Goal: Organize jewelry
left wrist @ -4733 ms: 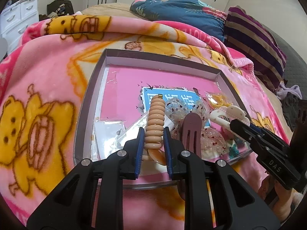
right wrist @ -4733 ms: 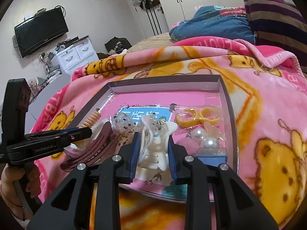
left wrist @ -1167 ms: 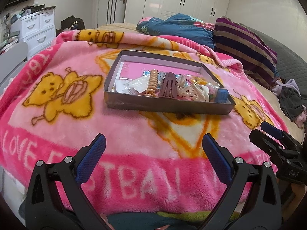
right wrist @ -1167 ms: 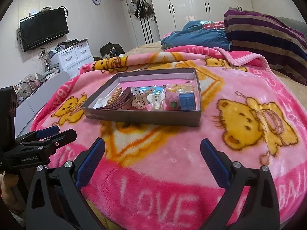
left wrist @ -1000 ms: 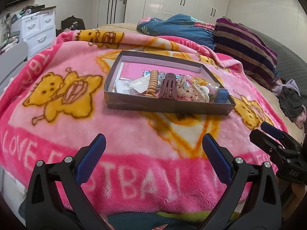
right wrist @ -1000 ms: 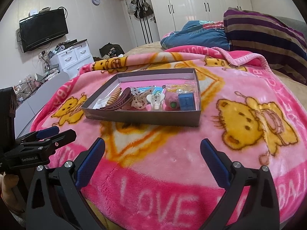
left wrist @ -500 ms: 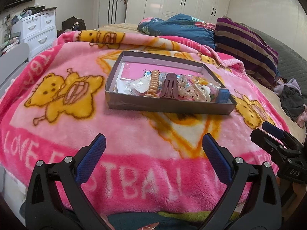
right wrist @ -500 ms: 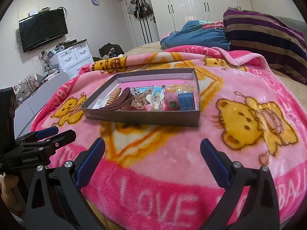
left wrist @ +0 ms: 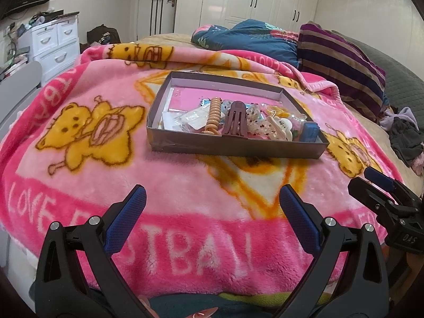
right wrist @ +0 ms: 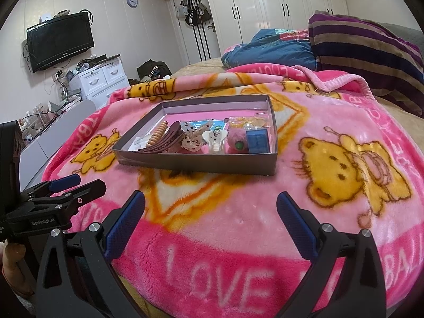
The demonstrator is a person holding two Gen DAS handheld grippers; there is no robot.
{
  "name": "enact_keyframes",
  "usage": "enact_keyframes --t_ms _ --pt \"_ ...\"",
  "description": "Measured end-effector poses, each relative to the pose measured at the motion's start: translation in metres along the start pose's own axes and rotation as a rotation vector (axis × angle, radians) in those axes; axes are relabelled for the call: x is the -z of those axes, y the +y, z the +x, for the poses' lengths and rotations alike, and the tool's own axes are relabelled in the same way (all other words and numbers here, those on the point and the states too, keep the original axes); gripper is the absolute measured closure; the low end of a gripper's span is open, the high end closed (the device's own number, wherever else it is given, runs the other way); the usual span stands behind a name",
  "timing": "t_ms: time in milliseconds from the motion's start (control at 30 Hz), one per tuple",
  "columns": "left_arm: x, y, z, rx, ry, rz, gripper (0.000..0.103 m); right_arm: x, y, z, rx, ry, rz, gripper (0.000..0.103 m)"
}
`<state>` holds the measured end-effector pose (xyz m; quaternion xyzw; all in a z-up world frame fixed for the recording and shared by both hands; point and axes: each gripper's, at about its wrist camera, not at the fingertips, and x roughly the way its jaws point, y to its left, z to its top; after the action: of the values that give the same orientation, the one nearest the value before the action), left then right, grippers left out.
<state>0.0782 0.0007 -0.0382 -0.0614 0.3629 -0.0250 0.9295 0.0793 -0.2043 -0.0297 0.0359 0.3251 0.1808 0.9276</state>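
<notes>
A shallow grey box (left wrist: 233, 149) (right wrist: 196, 163) sits on a pink bear-print blanket in the middle of the bed. In it lie a peach spiral hair tie (left wrist: 213, 115) (right wrist: 158, 134), a brown claw clip (left wrist: 235, 120) (right wrist: 165, 140), a white claw clip (right wrist: 215, 139), spotted bows (left wrist: 255, 122), a pink pompom (right wrist: 236, 141) and a small blue box (left wrist: 310, 132) (right wrist: 257, 138). My left gripper (left wrist: 210, 206) is open and empty, well short of the box. My right gripper (right wrist: 210, 206) is open and empty too, equally far back. Each shows at the edge of the other's view.
A striped purple pillow (left wrist: 341, 61) and a blue quilt (left wrist: 246, 37) lie at the bed's far end. White drawers (right wrist: 99, 82) and a wall TV (right wrist: 59, 41) stand to the left. Clothes (left wrist: 405, 137) lie at the bed's right edge.
Both grippers let go of the clips in the box, opened wide and pulled back to the bed's near edge. Over the last second they have barely moved.
</notes>
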Motion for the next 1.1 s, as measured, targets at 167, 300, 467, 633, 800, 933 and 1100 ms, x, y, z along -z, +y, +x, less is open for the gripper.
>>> enact_keyframes --t_ms 167,300,467,633,800,933,1100 --pt "-0.0002 -0.0001 0.0024 -0.003 0.004 -0.002 0.009 -0.0007 -0.0004 -0.0006 0.002 -0.002 0.0 0.004" --pt "-0.0002 -0.0002 0.0028 -0.004 0.004 0.002 0.009 -0.0014 -0.0014 -0.0013 0.002 -0.003 0.002 0.004" --pt "0.0 -0.0014 0.0023 -0.004 0.003 -0.002 0.009 -0.0014 -0.0016 -0.001 0.0 0.0 -0.001 0.004" --pt "-0.0003 -0.0009 0.0026 -0.007 0.007 -0.001 0.009 -0.0017 -0.0013 -0.0012 0.0 0.0 -0.003 0.004" --pt "0.0001 -0.0017 0.003 -0.007 0.008 0.0 0.009 -0.0017 -0.0011 -0.0011 0.0 0.001 -0.002 0.004" --pt "0.0001 -0.0009 0.0028 -0.009 0.008 0.002 0.009 -0.0018 -0.0011 -0.0007 0.0 0.001 -0.002 0.004" --pt "-0.0002 -0.0021 0.0031 -0.008 0.008 0.001 0.009 -0.0017 -0.0012 -0.0006 0.0 0.002 -0.002 0.004"
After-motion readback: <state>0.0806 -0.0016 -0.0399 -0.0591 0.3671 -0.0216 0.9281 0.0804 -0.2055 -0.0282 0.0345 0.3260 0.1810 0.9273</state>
